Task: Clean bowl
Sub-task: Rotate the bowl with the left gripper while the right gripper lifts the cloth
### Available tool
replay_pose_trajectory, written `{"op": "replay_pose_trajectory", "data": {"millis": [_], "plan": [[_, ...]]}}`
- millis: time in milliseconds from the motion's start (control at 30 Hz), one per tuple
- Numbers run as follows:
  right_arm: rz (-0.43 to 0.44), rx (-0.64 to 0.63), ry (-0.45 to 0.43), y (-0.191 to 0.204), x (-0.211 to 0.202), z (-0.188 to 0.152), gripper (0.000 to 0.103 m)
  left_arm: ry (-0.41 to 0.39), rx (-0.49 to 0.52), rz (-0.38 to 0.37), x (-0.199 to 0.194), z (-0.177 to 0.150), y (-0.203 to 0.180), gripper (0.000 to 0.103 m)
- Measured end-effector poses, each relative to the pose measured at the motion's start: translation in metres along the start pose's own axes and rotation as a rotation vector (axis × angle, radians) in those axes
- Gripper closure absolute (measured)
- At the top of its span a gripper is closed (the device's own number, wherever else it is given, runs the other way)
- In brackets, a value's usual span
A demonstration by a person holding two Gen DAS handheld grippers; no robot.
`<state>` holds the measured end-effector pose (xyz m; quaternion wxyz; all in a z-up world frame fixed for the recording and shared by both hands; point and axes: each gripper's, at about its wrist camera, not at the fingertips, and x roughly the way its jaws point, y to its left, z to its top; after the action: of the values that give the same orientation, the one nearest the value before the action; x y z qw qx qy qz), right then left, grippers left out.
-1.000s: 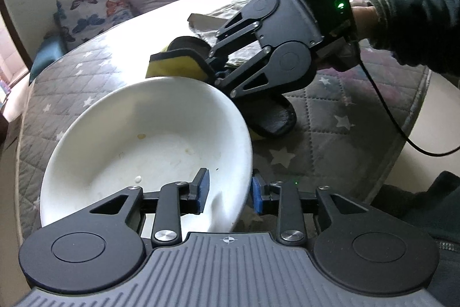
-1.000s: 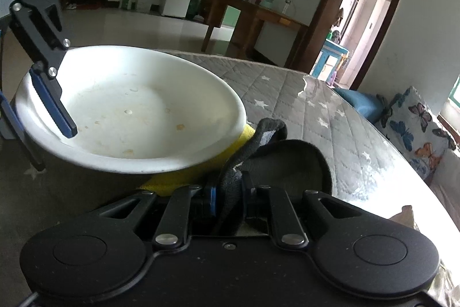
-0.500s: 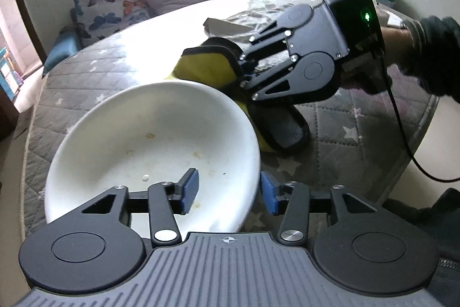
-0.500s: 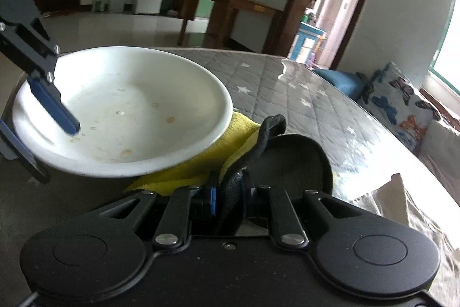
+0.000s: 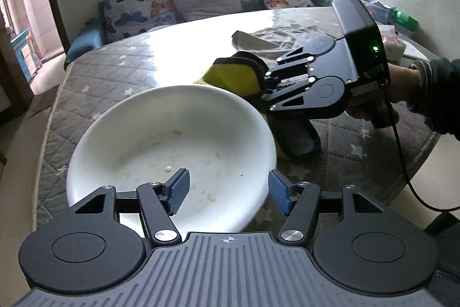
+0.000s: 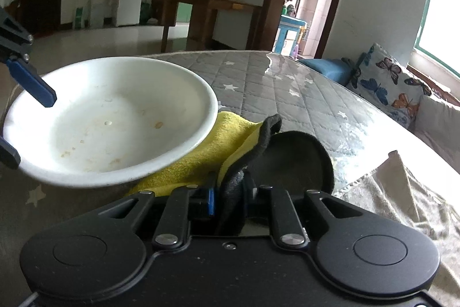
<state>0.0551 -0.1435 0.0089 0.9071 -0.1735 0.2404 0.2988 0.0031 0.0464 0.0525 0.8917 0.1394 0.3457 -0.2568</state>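
Bowl first: we see a wide, shallow white ceramic bowl [image 5: 172, 146] on the grey quilted, star-printed bench [image 5: 95, 76], its inside speckled with small brownish stains and one pale drop, so it does not look clean yet. Our left hand-held gripper [image 5: 227, 189] stands wide apart at the near rim, one blue pad [image 5: 178, 190] over the inside, the other just outside the rim, neither visibly touching it. Our right hand-held gripper [image 6: 228, 199] is clamped tight on a yellow cleaning cloth with a black edge [image 6: 221, 146]; that cloth lies just beside the bowl's far-right rim, part of it tucked under the overhang. From the right tool the bowl lies ahead and to the left, very near, so we judge the cloth must come up over the rim and inward. A crumpled beige towel [image 6: 402, 192] lies beyond.
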Motion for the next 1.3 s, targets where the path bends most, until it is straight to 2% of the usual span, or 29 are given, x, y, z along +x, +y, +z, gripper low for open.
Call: {"op": "replay_pose_trajectory", "data": {"millis": [100, 333, 500, 633, 833, 1067, 1200, 1300], "plan": [[-0.005, 0.012, -0.002, -0.001, -0.001, 0.002, 0.086, -0.015, -0.07, 0.05, -0.003, 0.0, 0.012, 0.04], [-0.045, 0.032, -0.027, 0.005, -0.011, 0.004, 0.087, -0.034, -0.186, 0.232, -0.006, 0.001, 0.035, 0.039], [-0.066, 0.064, -0.06, 0.005, -0.025, 0.008, 0.087, -0.023, -0.255, 0.328, -0.006, 0.0, 0.048, 0.036], [-0.081, 0.073, -0.087, 0.006, -0.034, 0.013, 0.088, -0.019, -0.314, 0.342, -0.007, -0.002, 0.057, 0.033], [-0.107, 0.087, -0.129, 0.007, -0.048, 0.022, 0.088, -0.006, -0.351, 0.343, -0.006, -0.006, 0.067, 0.033], [-0.102, 0.081, -0.189, 0.012, -0.063, 0.039, 0.088, 0.038, -0.409, 0.335, -0.001, -0.013, 0.072, 0.033], [-0.078, 0.071, -0.206, 0.019, -0.064, 0.045, 0.088, 0.042, -0.429, 0.329, -0.003, -0.018, 0.073, 0.037], [-0.052, 0.076, -0.204, 0.026, -0.059, 0.047, 0.088, 0.051, -0.436, 0.339, -0.002, -0.02, 0.074, 0.044]]}}
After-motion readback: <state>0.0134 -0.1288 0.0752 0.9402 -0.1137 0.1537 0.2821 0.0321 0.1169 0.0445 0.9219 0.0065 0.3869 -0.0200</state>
